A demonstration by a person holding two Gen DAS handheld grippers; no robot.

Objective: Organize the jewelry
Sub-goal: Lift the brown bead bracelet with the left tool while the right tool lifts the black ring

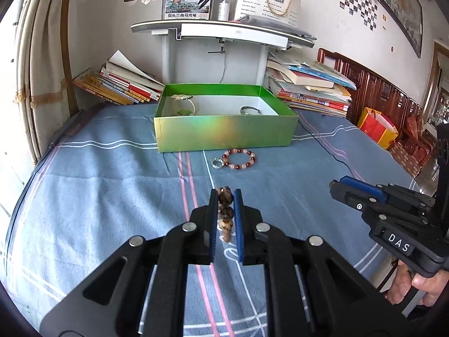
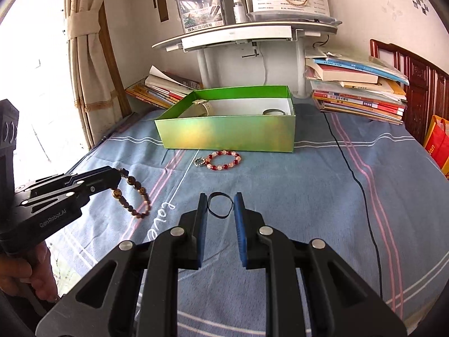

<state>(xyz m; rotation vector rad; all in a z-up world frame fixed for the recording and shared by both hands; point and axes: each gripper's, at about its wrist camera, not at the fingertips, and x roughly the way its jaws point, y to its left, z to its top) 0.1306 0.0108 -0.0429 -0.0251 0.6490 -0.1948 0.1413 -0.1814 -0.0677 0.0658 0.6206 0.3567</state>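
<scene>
left gripper (image 1: pixel 226 196), clenched on a brown bead bracelet (image 2: pixel 134 193); in the right wrist view the loop hangs from the fingertips, clear of the blue striped bedspread (image 1: pixel 112 185), out toward its left side. right gripper (image 2: pixel 220 205), its pads pressing a thin black band (image 2: pixel 220 205) from either side; the band is lifted above the middle of the bedspread. green box (image 1: pixel 224 132), open-topped, standing toward the far edge of the bedspread in front of the white stand (image 1: pixel 213 31) and between two piles of books (image 1: pixel 308 90). inside it already lie a pale strap-like piece (image 1: pixel 183 104) in the left part and a metal bangle (image 1: pixel 249 110) in the right part. still out on the bedspread, just in front of the box's near wall, lie a red-and-white bead bracelet (image 1: pixel 239 159) and, touching its left side, a small silver ring-shaped piece (image 1: pixel 216 163). judged progress: roughly the midpoint. two pieces are stowed, two are in the grippers and not yet over the box, and two are untouched. what remains appears to be carrying both held pieces to the box, releasing them there, then collecting the last pair.
</scene>
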